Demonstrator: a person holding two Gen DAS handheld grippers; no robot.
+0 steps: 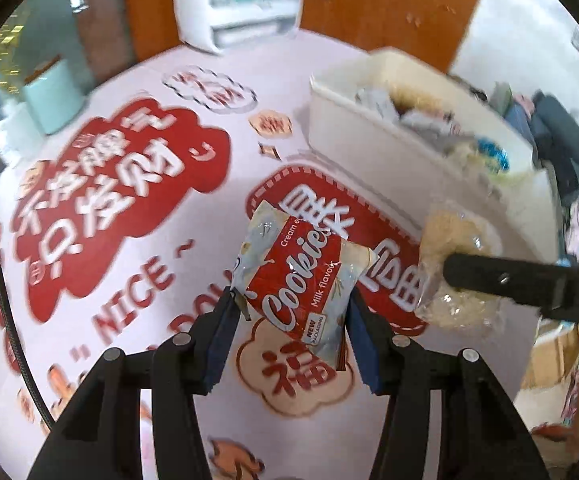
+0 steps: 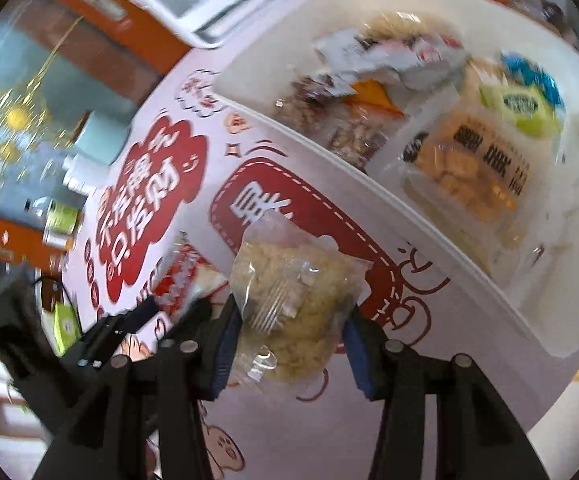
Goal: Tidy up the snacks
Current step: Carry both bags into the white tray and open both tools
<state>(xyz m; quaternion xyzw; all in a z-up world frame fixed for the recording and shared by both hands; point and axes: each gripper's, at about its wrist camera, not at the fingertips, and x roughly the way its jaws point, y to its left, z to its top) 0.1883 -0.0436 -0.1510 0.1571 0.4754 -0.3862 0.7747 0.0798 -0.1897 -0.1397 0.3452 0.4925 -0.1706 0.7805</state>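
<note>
**Both grippers up with a snack apiece beside the white bin**

Left gripper (image 1: 293, 304) has the Cookies packet (image 1: 303, 276) clamped between its blue pads, jaws narrowed onto the packet's lower edges. The red and pale-blue wrapper sticks up past the fingertips, tilted, hanging clear above the tablecloth (image 1: 137, 208) with its red panels and white lettering.

Over to the right gripper (image 2: 291, 320): it grips a clear bag of a crumbly beige snack (image 2: 289, 292), pads pressed on either side of it, the bag's sealed top rising beyond the fingers. In the left wrist view that same bag sits just right of the Cookies packet, with a black finger of the right gripper laid across it. The two snacks are near each other but apart.

Just beyond both, up and to the right, stands the white bin (image 2: 369, 176), already loaded: an orange cracker pack (image 2: 469, 168), a green-labelled packet (image 2: 523, 106) and silvery wrappers (image 2: 373, 56). Its near wall lies between the held snacks and the contents.

Far side of the table: a white clear-lidded box (image 1: 245, 4) and a pale teal container (image 1: 53, 96).
</note>
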